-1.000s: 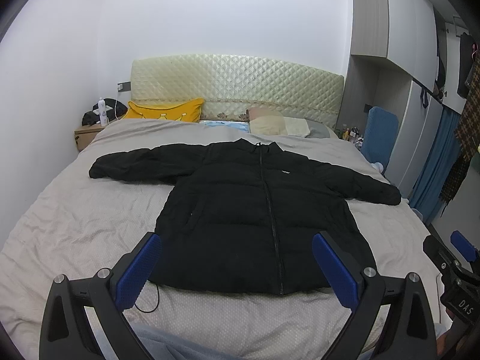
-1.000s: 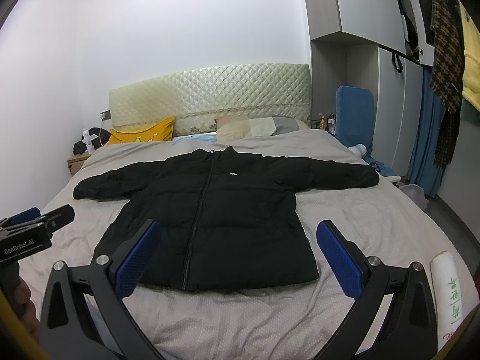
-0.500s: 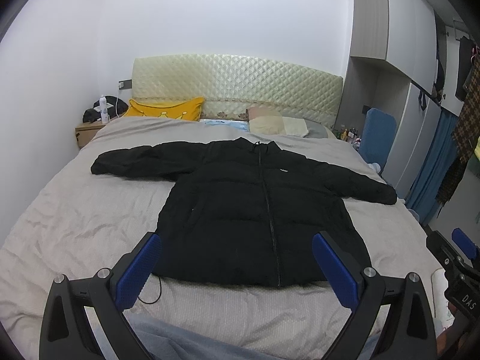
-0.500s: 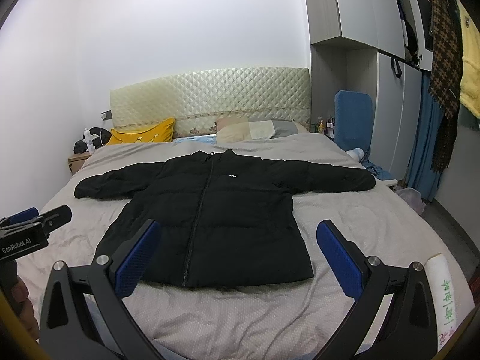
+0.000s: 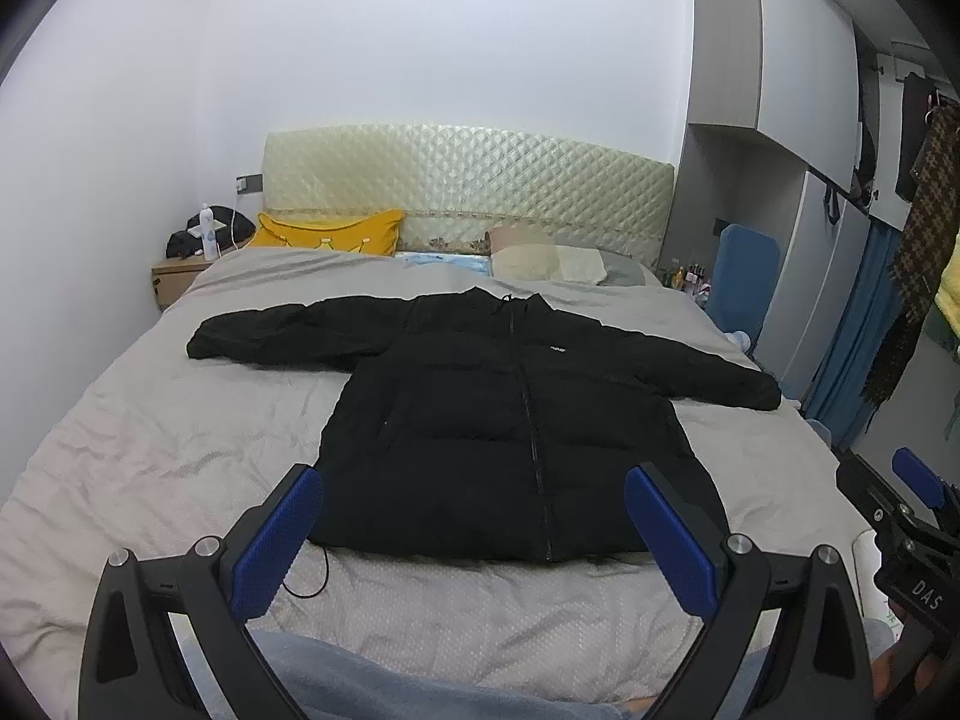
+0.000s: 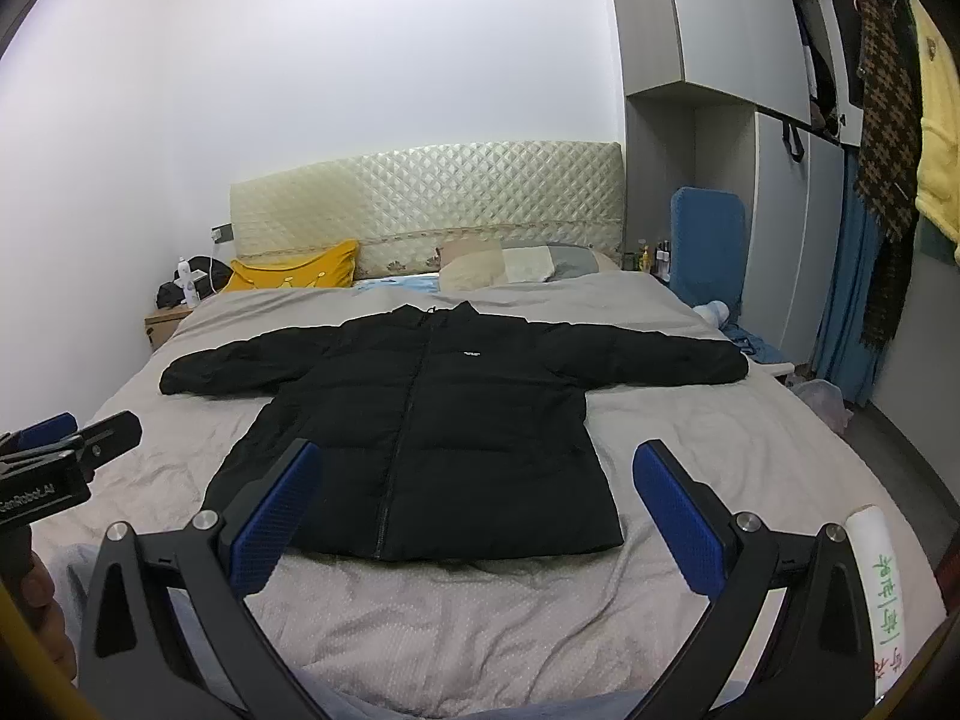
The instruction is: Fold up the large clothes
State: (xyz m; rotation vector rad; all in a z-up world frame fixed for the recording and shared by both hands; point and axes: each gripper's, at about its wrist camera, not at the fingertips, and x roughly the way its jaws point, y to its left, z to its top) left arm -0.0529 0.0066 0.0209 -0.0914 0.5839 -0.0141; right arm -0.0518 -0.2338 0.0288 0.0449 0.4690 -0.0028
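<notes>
From the left wrist, the left gripper (image 5: 471, 531) hovers with jaws wide and empty above the foot of the bed (image 5: 150, 450), where a black puffer jacket (image 5: 510, 426) lies flat, zipped, sleeves spread; its chest logo is too small to read. From the right wrist, the right gripper (image 6: 480, 516) hangs likewise wide and empty, the left gripper cut off at the frame's left edge.

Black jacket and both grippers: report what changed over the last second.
Both views show the black jacket smaller and farther off, so the left gripper and right gripper pulled back from the bed. Nothing was grasped. Jacket still flat, sleeves spread, jaws open.
</notes>
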